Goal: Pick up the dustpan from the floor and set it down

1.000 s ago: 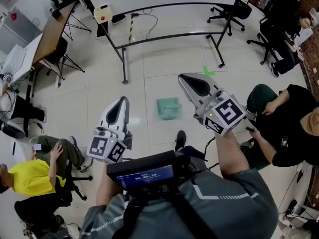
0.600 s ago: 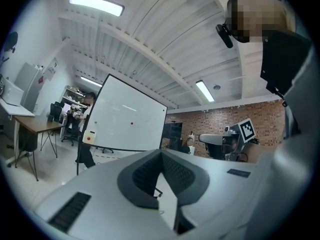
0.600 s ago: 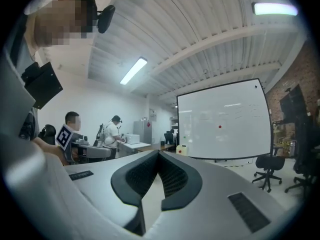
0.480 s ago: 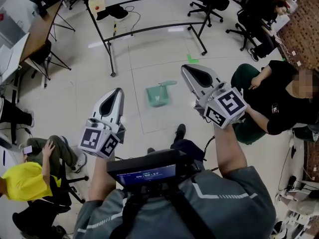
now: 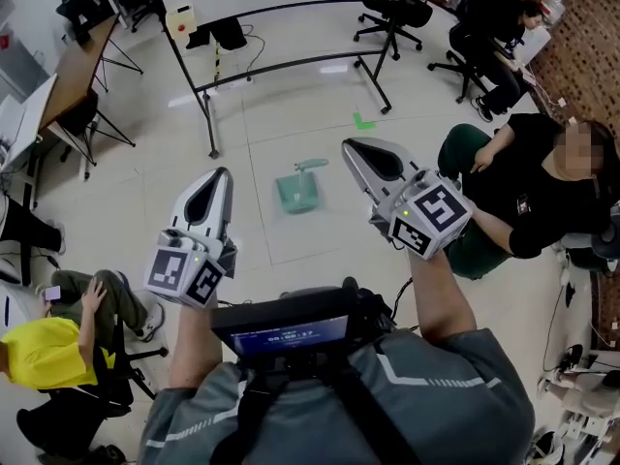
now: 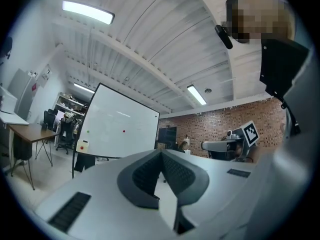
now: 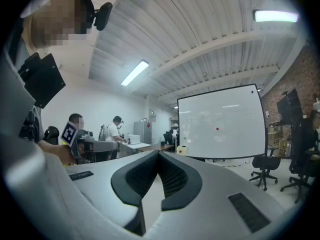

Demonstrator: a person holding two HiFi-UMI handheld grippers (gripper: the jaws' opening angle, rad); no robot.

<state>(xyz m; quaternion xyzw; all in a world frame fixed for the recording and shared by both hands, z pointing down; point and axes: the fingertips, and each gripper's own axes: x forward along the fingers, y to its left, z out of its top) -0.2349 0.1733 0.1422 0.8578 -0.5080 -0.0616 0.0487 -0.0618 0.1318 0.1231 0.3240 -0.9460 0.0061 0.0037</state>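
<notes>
A pale green dustpan (image 5: 297,189) lies on the light floor, its handle pointing up and to the right in the head view. My left gripper (image 5: 215,179) is held level to the dustpan's left, well above the floor, jaws shut and empty. My right gripper (image 5: 360,149) hangs to the dustpan's right, also level, jaws shut with nothing between them. In the left gripper view my left gripper (image 6: 161,153) shows its dark pads together at the tips. In the right gripper view my right gripper (image 7: 159,155) shows the same. The dustpan appears in neither gripper view.
A wheeled whiteboard frame (image 5: 281,66) stands beyond the dustpan; a green tape mark (image 5: 363,121) lies on the floor near it. A seated person in black (image 5: 513,197) is close on the right, another in yellow (image 5: 44,352) at lower left. Office chairs (image 5: 387,17) stand behind.
Both grippers and the view have moved forward over the floor; the dustpan now sits between the two grippers and a little ahead. Both jaws stayed shut.
</notes>
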